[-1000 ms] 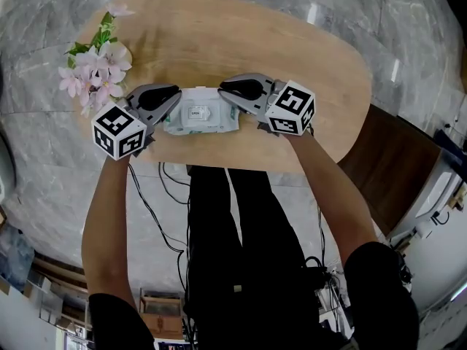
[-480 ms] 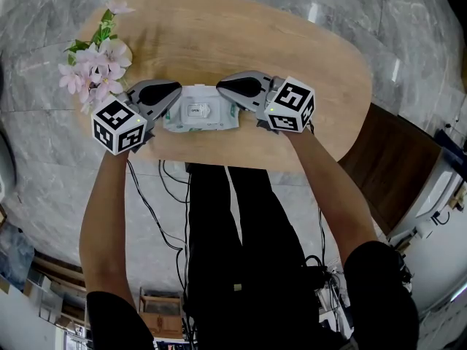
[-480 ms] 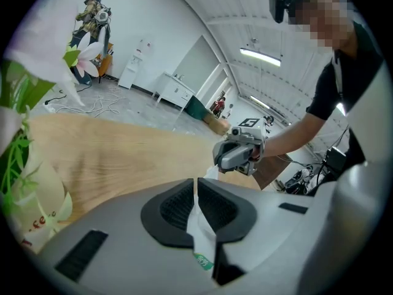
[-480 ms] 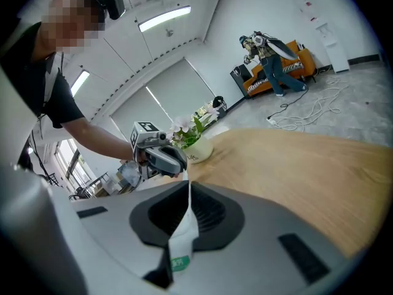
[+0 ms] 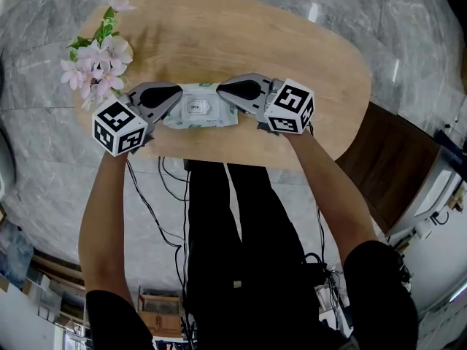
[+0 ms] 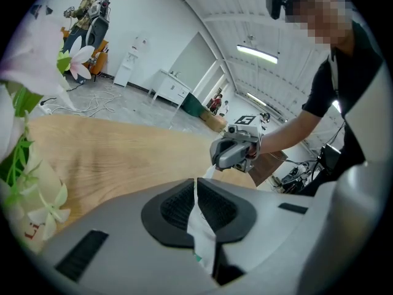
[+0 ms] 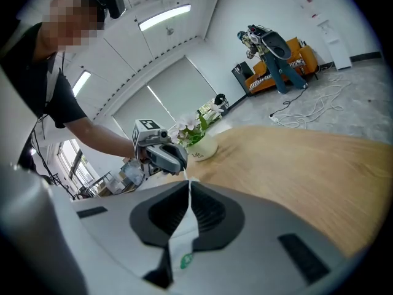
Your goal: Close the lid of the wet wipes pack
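Left tongs [image 5: 174, 97] pinch the wipes pack [image 5: 198, 111] at its 9 o'clock end, right tongs [image 5: 222, 88] at 3 o'clock. It lies near the 6 o'clock edge of the counter [image 5: 219, 35]. Pulling apart could tear its thin film, or a slip could drop it off.

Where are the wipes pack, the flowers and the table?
wet wipes pack [image 5: 197, 109]: head view, on its white lid.
flowers [image 5: 93, 61]: head view, on the pink petals.
table [image 5: 241, 35]: head view, on bare wood.
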Demonstrator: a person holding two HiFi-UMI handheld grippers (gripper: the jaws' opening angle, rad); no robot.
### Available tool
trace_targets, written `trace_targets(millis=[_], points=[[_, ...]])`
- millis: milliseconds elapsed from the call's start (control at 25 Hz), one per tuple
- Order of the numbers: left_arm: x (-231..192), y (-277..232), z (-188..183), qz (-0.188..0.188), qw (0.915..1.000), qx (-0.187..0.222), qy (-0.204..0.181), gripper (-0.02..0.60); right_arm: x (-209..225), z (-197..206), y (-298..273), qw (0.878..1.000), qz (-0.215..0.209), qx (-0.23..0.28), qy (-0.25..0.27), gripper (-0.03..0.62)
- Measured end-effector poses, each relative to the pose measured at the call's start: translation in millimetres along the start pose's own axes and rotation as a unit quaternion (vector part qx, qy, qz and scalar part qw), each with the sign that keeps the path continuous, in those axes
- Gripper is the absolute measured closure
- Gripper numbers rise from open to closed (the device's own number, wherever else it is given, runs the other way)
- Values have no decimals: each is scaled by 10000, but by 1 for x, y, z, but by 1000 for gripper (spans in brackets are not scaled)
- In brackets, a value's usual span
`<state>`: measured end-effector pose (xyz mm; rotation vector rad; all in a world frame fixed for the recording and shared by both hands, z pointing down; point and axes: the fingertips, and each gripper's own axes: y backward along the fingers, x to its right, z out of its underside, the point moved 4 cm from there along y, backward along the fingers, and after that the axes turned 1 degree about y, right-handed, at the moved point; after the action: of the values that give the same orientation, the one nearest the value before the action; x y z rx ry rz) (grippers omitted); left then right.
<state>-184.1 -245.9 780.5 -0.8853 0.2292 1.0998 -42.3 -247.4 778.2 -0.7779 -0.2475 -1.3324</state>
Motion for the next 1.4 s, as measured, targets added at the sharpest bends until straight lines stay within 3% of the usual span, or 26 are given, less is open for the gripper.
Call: trace_targets(millis=[920, 1400], points=[[33, 8, 43, 46, 9995, -100, 299, 552, -34, 34, -4, 9975, -443, -553, -86, 559], [34, 1, 58, -7, 9989, -452, 77, 552, -34, 51, -19, 9944, -121, -1044, 65, 580]])
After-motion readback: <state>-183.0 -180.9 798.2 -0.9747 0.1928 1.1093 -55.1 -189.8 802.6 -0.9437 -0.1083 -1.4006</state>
